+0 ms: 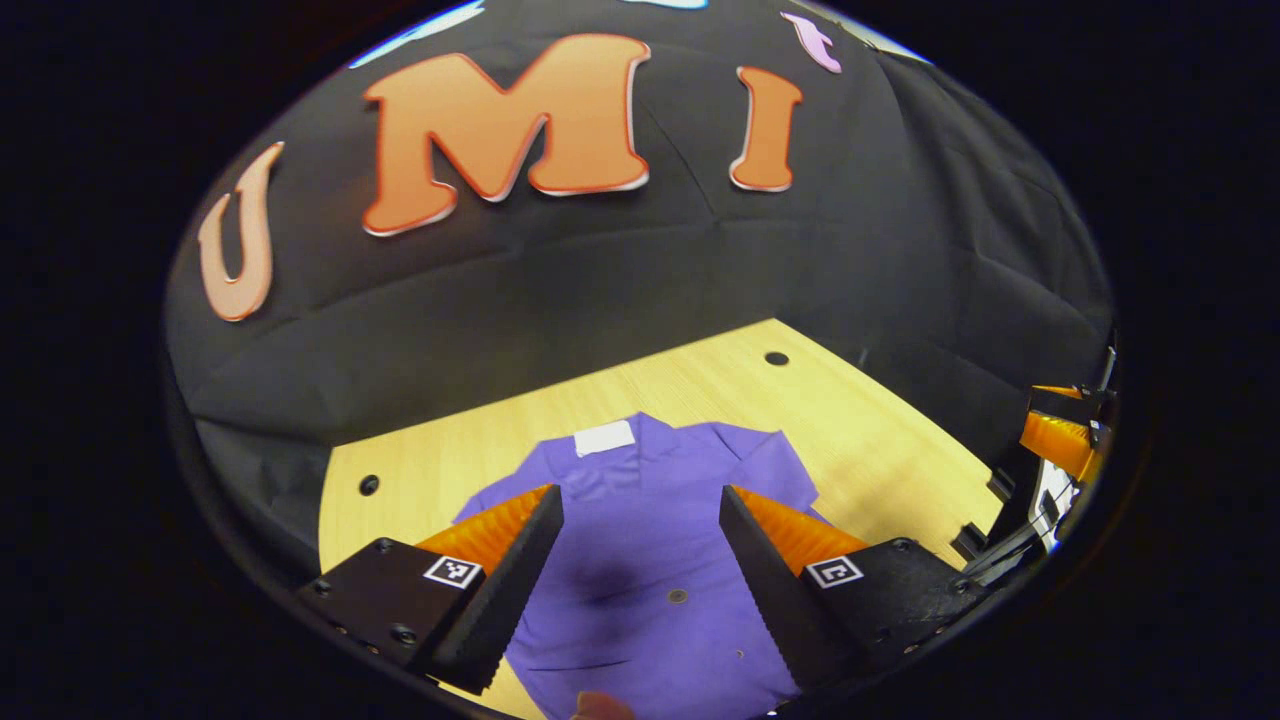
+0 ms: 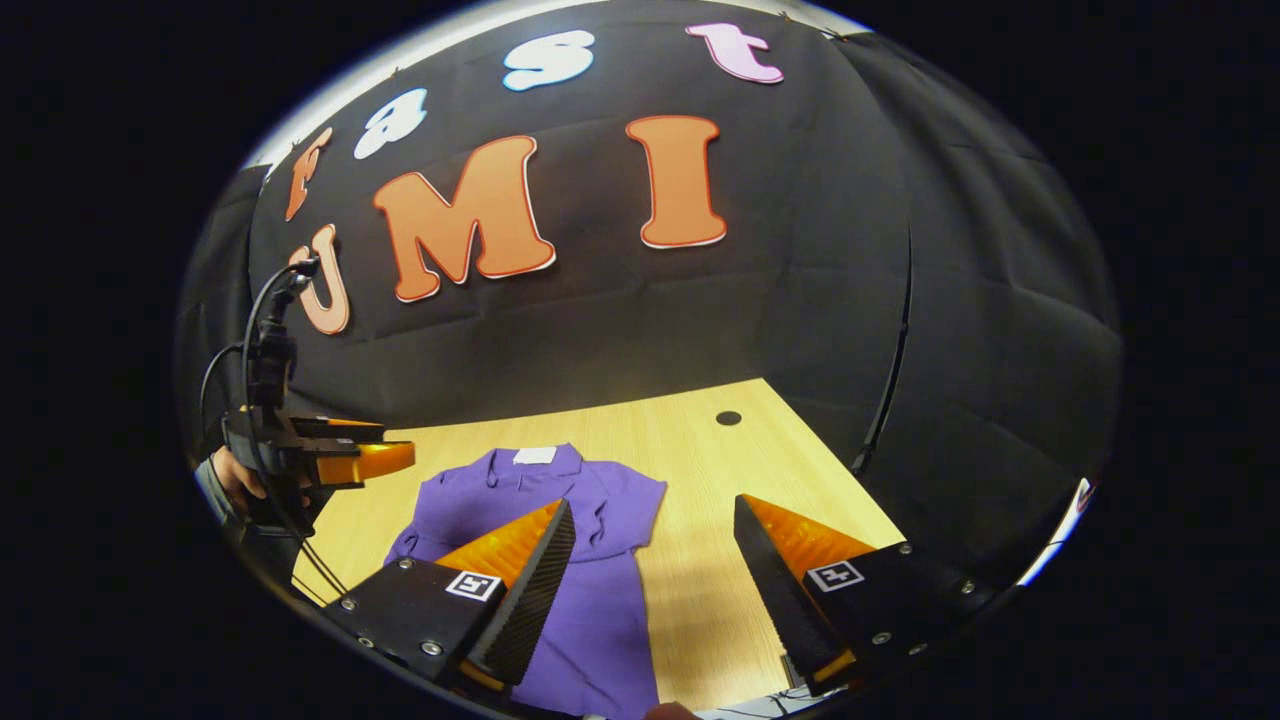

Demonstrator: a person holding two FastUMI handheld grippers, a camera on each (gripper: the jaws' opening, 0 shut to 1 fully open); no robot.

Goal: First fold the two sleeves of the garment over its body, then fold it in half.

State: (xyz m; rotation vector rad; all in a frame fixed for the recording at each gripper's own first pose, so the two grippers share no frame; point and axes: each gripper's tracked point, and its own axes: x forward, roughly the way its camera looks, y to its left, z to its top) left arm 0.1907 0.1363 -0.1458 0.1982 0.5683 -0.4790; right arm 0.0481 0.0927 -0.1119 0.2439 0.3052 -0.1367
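Garment: a purple short-sleeved shirt lies flat on the light wooden surface, collar and white neck label at the far end, hem toward the near edge.
Long axis: runs near to far, roughly in line with the way both cameras look.
Sleeves: both appear spread out to the sides of the body, so the sleeve folds look not yet done; the near part of the left sleeve is hidden behind a finger.
Left gripper: hangs above the shirt's body, jaws wide apart and holding nothing, the cloth showing between them.
Right gripper: hangs above the shirt's right edge, jaws wide apart and holding nothing; its left finger overlaps the cloth, its right finger is over bare wood.
Key relation: the right sleeve lies ahead of the right gripper and slightly to its left; the left sleeve lies left of the left gripper.
Nearer hand: each gripper seems closest to the sleeve on its own side.
Likely step: lowering onto a sleeve edge to carry it inward over the body.
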